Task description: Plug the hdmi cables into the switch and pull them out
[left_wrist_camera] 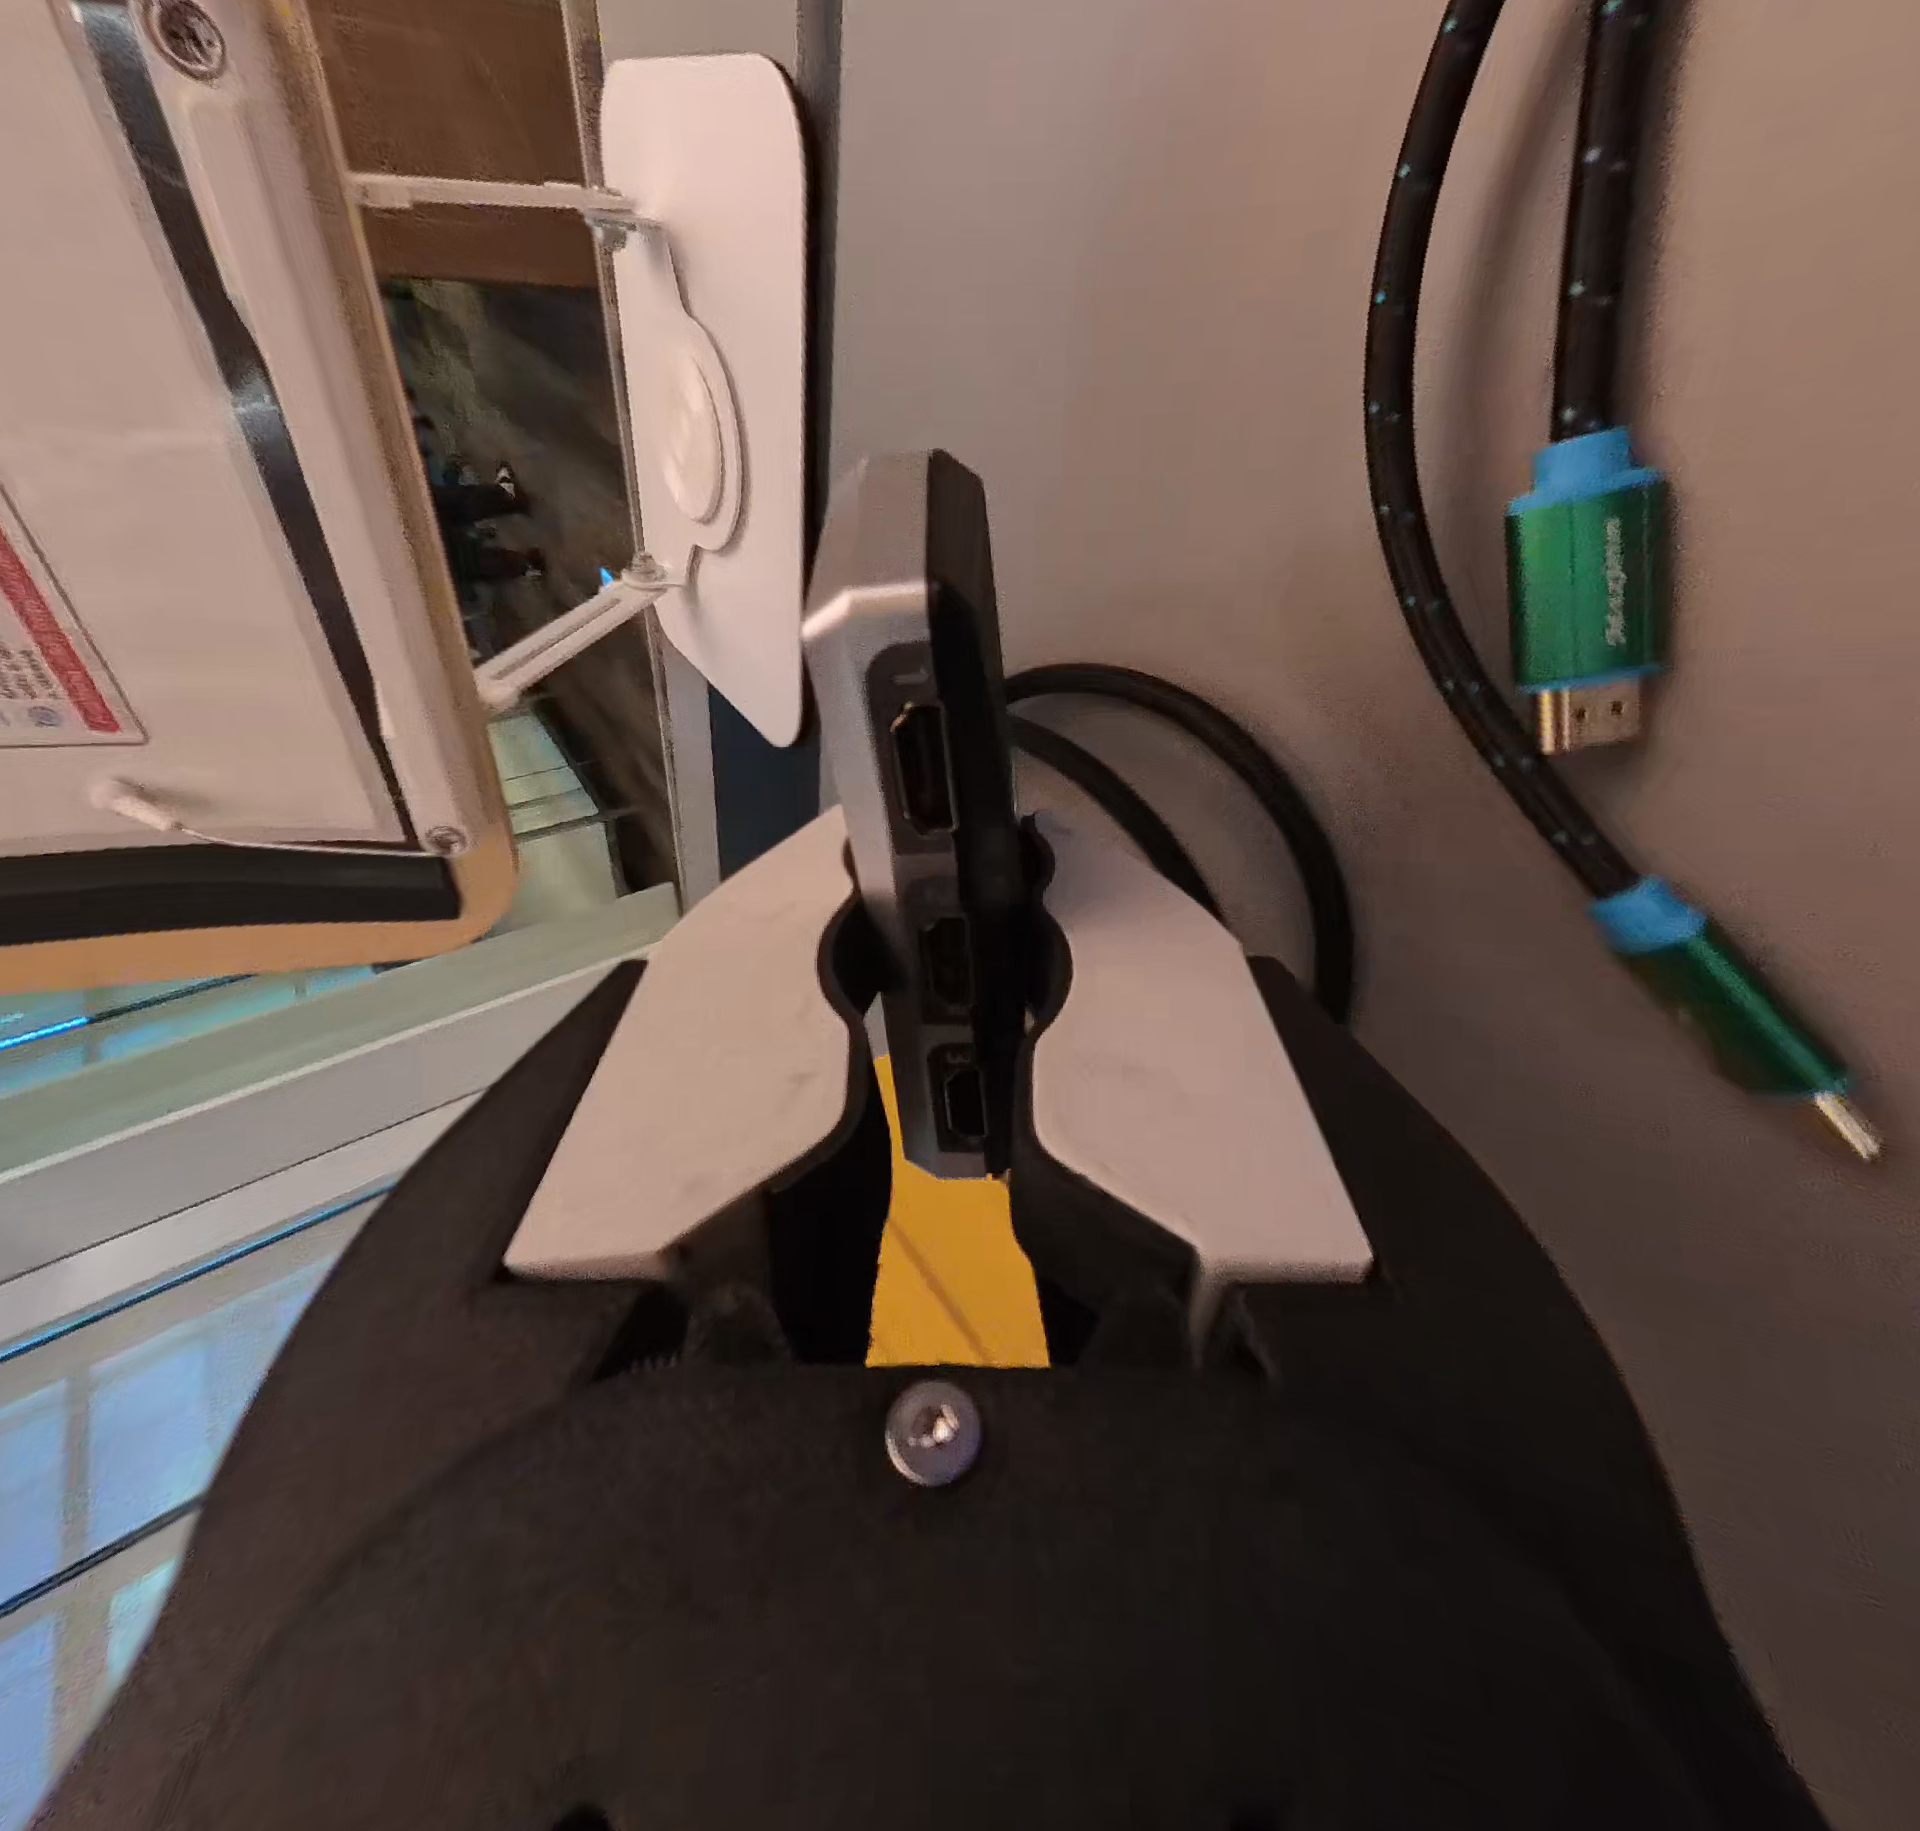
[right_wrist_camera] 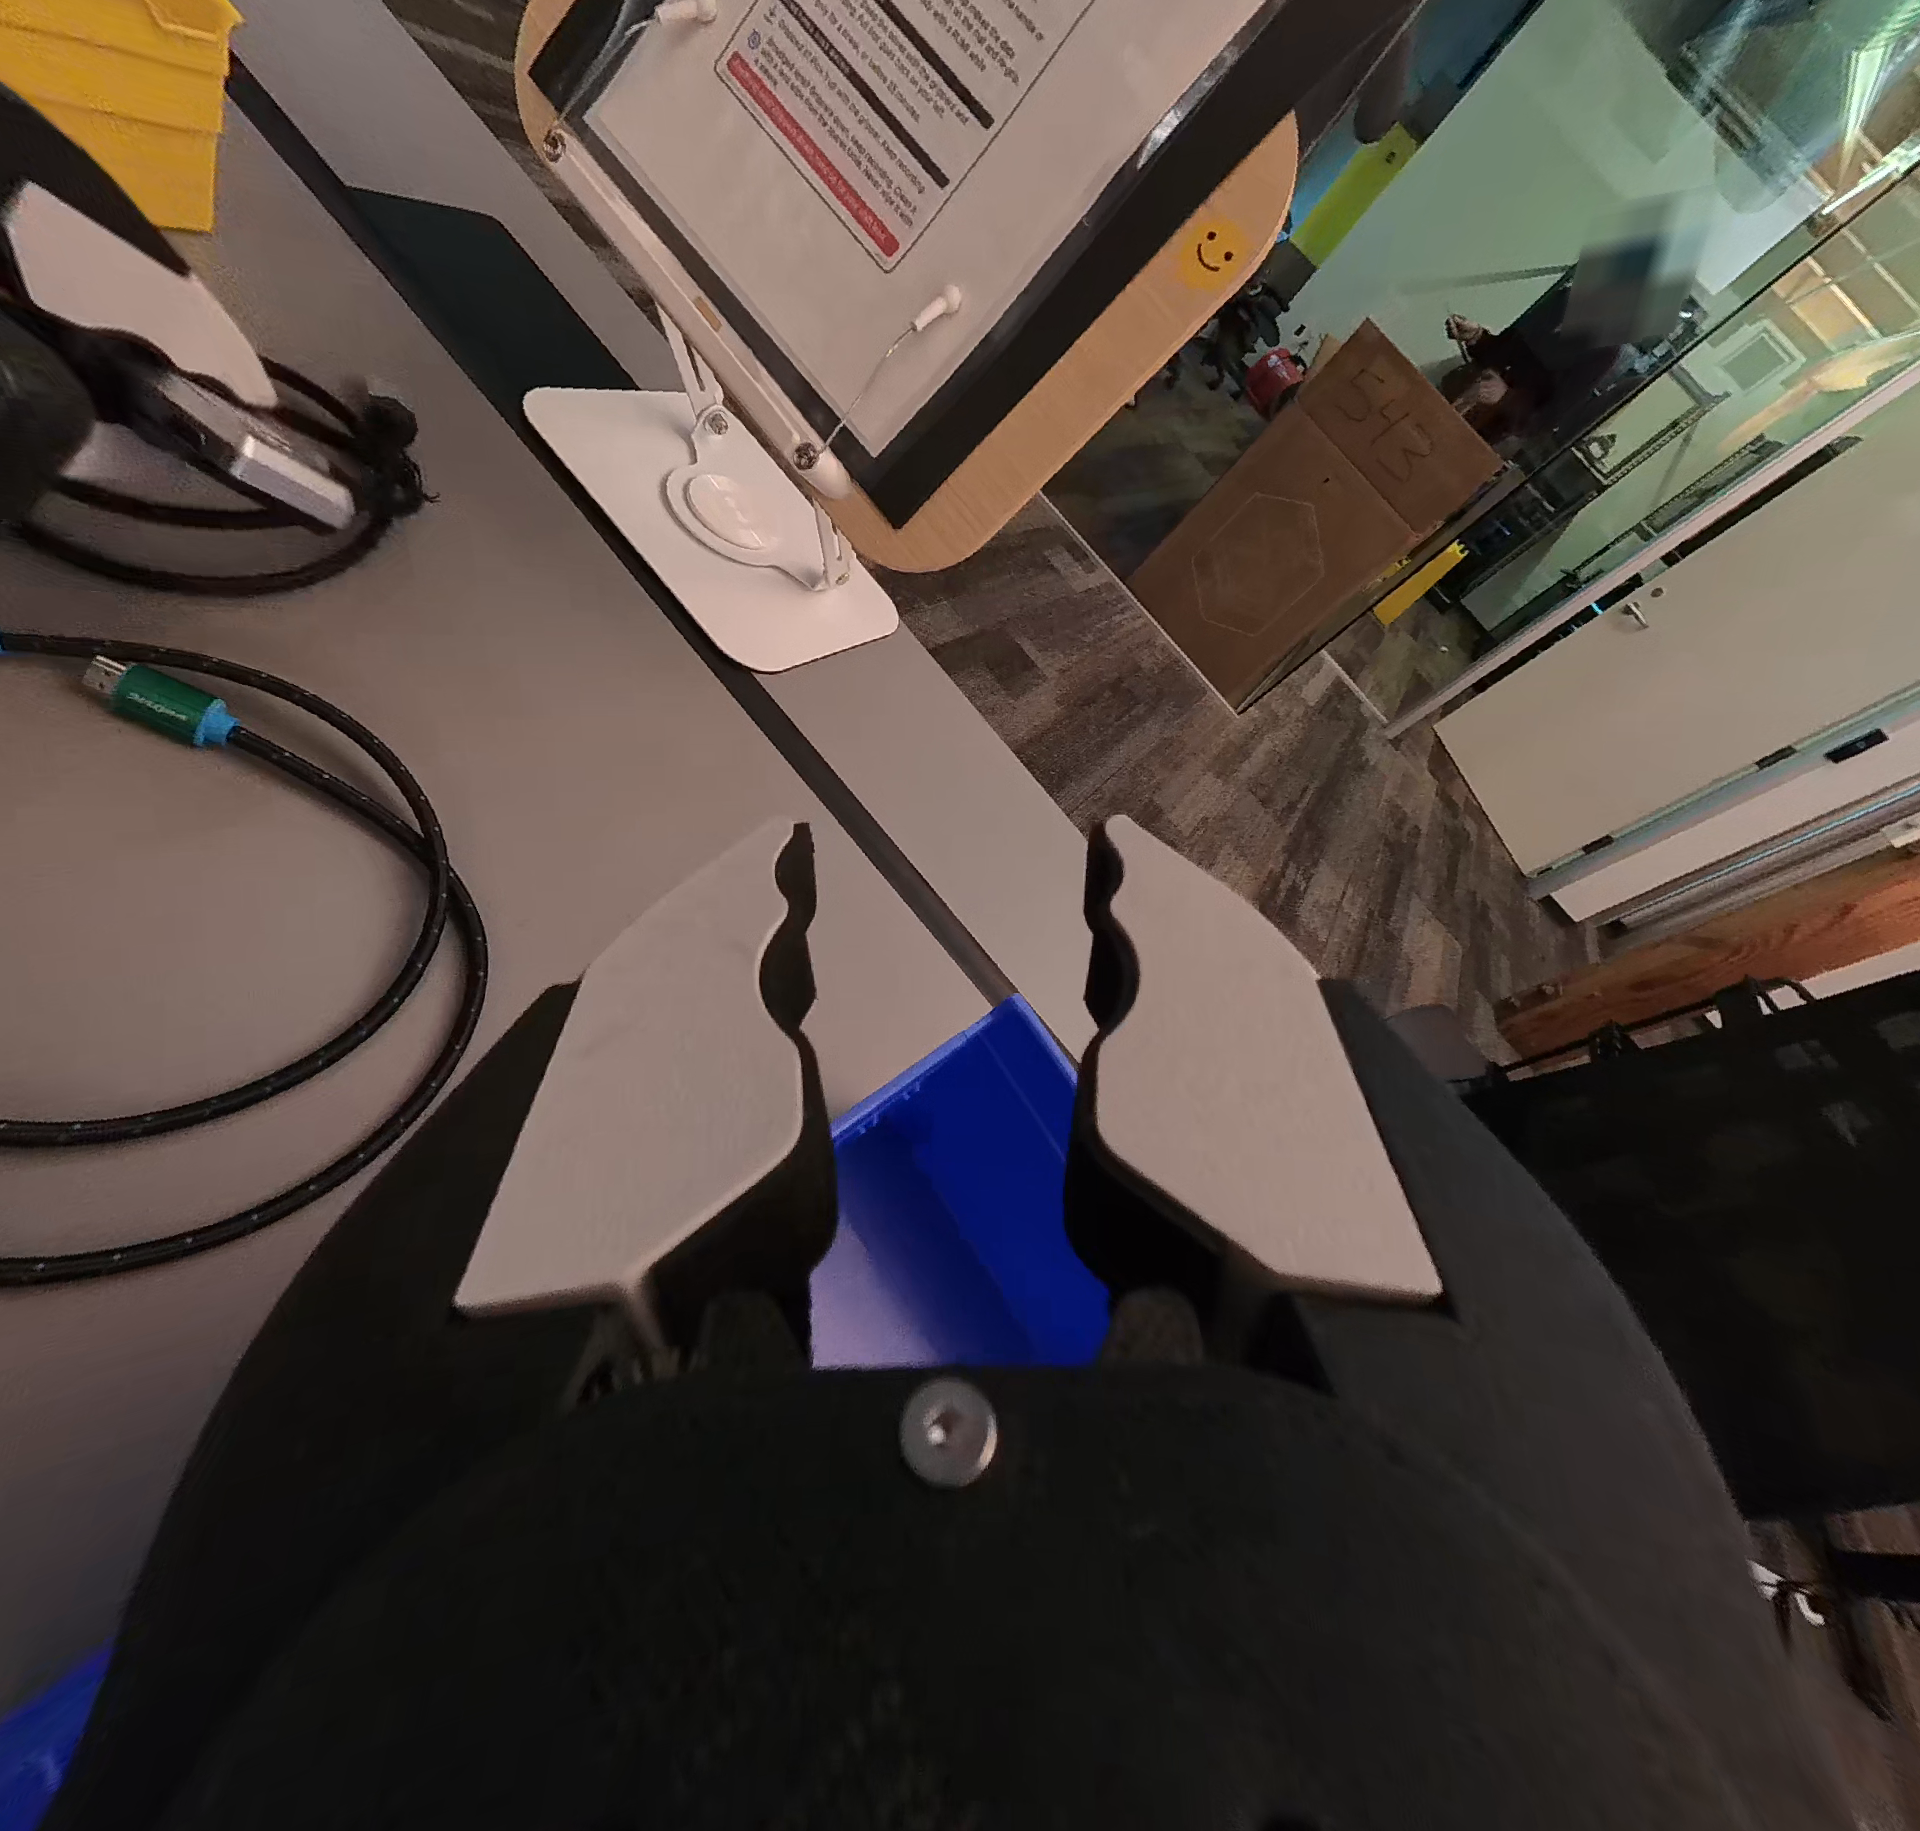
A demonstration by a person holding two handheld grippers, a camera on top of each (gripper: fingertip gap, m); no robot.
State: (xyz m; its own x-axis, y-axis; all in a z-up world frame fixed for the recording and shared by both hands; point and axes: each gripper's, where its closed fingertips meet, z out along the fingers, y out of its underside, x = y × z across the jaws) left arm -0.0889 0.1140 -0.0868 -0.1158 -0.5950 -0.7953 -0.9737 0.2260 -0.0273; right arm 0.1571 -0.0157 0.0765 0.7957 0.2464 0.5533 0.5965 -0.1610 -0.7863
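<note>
My left gripper (left_wrist_camera: 940,888) is shut on the grey HDMI switch (left_wrist_camera: 914,659), held on edge so its three empty ports face the camera. It also shows far left in the right wrist view (right_wrist_camera: 281,477), with the left gripper's fingers (right_wrist_camera: 135,295) around it. Two green and blue HDMI plugs (left_wrist_camera: 1584,592) (left_wrist_camera: 1745,1023) on black braided cable (left_wrist_camera: 1397,347) lie loose on the grey table (left_wrist_camera: 1143,275), right of the switch. One plug (right_wrist_camera: 156,701) shows in the right wrist view. My right gripper (right_wrist_camera: 945,846) is open and empty above the table's edge.
A framed instruction sheet on a white stand (right_wrist_camera: 717,534) sits at the table's edge; its base (left_wrist_camera: 717,379) is just left of the switch. A yellow bin (right_wrist_camera: 114,67) is at the far left, a blue bin (right_wrist_camera: 956,1199) under my right gripper. A black cable loops behind the switch (left_wrist_camera: 1226,742). The left gripper's tips are roughly 30 cm from the right gripper's. Measured from the fingertips, the plug (right_wrist_camera: 156,701) is 8 cm or so from the left gripper and 30 cm from the right. It turns up in the left wrist view (left_wrist_camera: 1587,589) as well.
</note>
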